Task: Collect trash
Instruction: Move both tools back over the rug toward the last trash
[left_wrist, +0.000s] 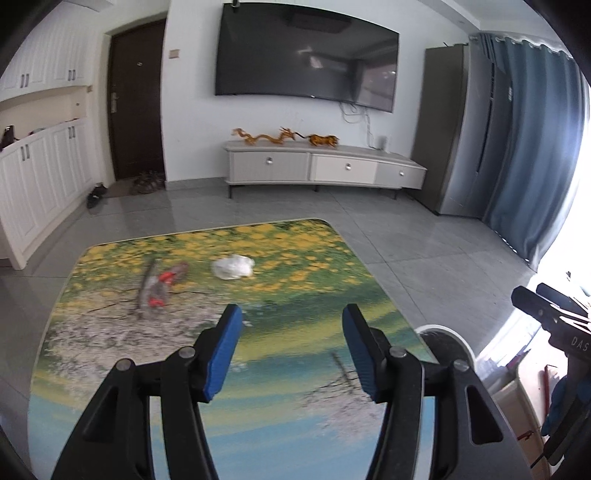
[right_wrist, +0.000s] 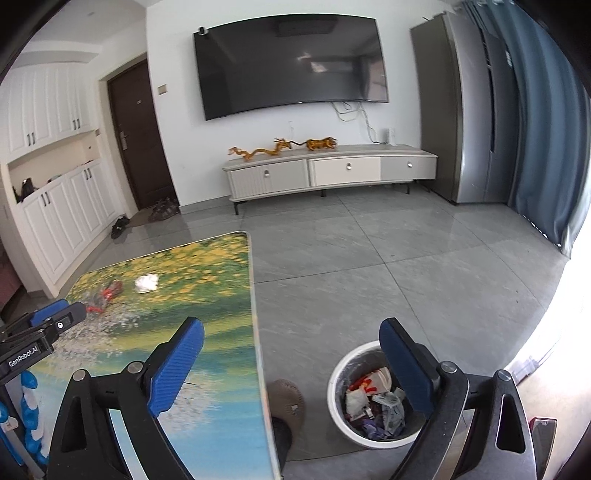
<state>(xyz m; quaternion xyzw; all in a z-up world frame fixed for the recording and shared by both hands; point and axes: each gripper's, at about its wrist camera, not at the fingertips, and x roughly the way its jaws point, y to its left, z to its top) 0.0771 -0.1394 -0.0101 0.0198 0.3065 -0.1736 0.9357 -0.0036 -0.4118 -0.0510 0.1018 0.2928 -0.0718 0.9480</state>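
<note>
A crumpled white paper ball (left_wrist: 233, 266) lies on the far part of the flower-print table (left_wrist: 295, 251). A clear wrapper with red print (left_wrist: 160, 284) lies left of it. Both also show in the right wrist view, the paper (right_wrist: 147, 283) and the wrapper (right_wrist: 105, 293). My left gripper (left_wrist: 291, 332) is open and empty, above the table, nearer than both pieces. My right gripper (right_wrist: 291, 347) is open and empty, over the table's right edge and the floor. A white trash bin (right_wrist: 338, 384) with several scraps inside stands on the floor under its right finger.
The bin's rim shows past the table's right edge in the left wrist view (left_wrist: 436, 328). A brown slipper (right_wrist: 286, 400) lies between table and bin. A TV cabinet (right_wrist: 328, 171), a door (right_wrist: 142, 140) and white cupboards (right_wrist: 59, 206) line the room. Grey tile floor lies around.
</note>
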